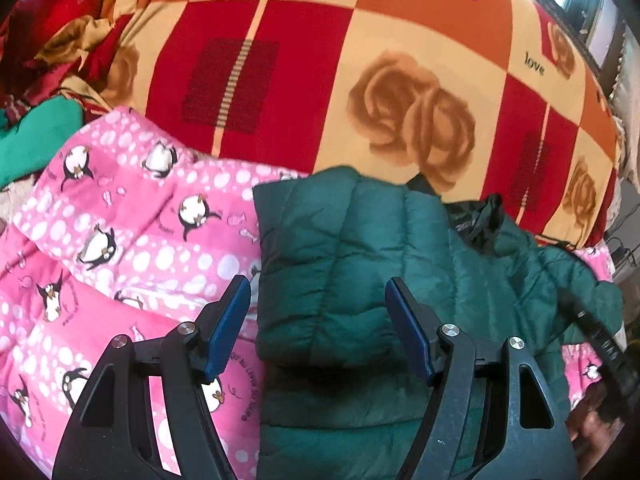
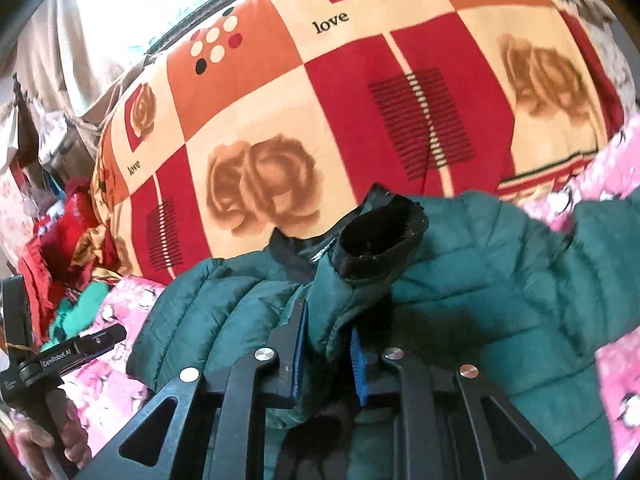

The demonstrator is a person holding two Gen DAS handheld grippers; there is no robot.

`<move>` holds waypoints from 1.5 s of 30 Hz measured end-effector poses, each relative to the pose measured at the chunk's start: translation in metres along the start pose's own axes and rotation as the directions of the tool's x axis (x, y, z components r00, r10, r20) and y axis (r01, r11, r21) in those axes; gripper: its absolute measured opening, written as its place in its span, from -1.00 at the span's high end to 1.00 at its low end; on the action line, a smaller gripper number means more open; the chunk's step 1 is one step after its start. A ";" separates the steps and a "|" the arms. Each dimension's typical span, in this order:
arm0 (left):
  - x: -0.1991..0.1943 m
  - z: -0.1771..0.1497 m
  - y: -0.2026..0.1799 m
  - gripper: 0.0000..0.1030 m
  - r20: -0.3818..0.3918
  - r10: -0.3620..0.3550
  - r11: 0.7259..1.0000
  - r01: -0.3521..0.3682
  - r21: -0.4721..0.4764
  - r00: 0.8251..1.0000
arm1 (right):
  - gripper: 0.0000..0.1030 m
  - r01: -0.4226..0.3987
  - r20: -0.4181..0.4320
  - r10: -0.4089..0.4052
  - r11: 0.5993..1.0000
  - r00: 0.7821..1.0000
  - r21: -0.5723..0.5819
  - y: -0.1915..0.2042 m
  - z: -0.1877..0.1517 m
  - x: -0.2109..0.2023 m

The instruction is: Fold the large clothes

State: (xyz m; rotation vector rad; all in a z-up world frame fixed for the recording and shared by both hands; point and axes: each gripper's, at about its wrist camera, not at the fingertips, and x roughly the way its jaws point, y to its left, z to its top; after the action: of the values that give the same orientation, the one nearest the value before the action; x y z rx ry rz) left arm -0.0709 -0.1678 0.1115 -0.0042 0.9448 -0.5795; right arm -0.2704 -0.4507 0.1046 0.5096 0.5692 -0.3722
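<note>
Left gripper [image 1: 318,324] spread wide and angled downward, right gripper [image 2: 328,344] clamped on a green jacket sleeve [image 2: 360,292].

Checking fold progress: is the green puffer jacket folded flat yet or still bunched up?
Still bunched: the green puffer jacket lies rumpled on the pink penguin blanket, its sleeve pinched in the right gripper.

jacket [image 1: 340,280]: quilted puffer cloth, dark green, slight sheen, puffy stitched channels
cuff [image 2: 380,240]: black, matt, soft-looking lining
pink blanket [image 1: 120,248]: fleecy cloth, matt, penguin print
bedspread [image 1: 360,60]: smooth printed cloth, matt, checks and roses
left gripper [image 1: 318,328]: matt black plastic arms, bright metal pins, blue pads
right gripper [image 2: 328,354]: same build, blue pads ribbed at the edge
</note>
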 end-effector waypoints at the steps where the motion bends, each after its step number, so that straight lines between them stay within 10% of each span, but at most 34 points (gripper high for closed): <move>1: 0.003 -0.001 0.000 -0.36 -0.007 0.006 1.000 -0.006 0.001 1.000 | 0.67 0.010 0.003 -0.010 1.000 1.000 -0.006 -0.003 0.003 -0.001; 12: 0.028 -0.020 -0.005 -0.36 -0.058 0.046 0.999 -0.044 0.023 0.997 | 0.72 0.115 0.052 -0.116 0.993 0.992 0.007 -0.044 0.026 -0.013; 33: 0.039 -0.025 -0.016 -0.36 -0.092 0.061 0.996 -0.055 0.066 0.994 | 0.78 0.241 -0.108 -0.226 0.957 0.968 0.161 -0.119 -0.013 0.015; 37: 0.028 -0.014 -0.007 -0.36 -0.063 0.046 0.999 -0.044 0.027 0.997 | 0.01 0.283 -0.137 -0.260 0.938 0.956 0.201 -0.130 -0.018 -0.001; 45: 0.022 0.002 -0.001 -0.36 -0.055 0.048 0.998 -0.050 -0.033 0.997 | 0.00 0.217 -0.038 -0.214 0.969 0.976 0.115 -0.087 -0.004 -0.048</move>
State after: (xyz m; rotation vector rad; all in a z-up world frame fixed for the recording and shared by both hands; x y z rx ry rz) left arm -0.0601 -0.1792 0.0962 0.0039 1.0048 -0.5206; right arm -0.3499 -0.5102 0.0994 0.5690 0.6322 -0.6102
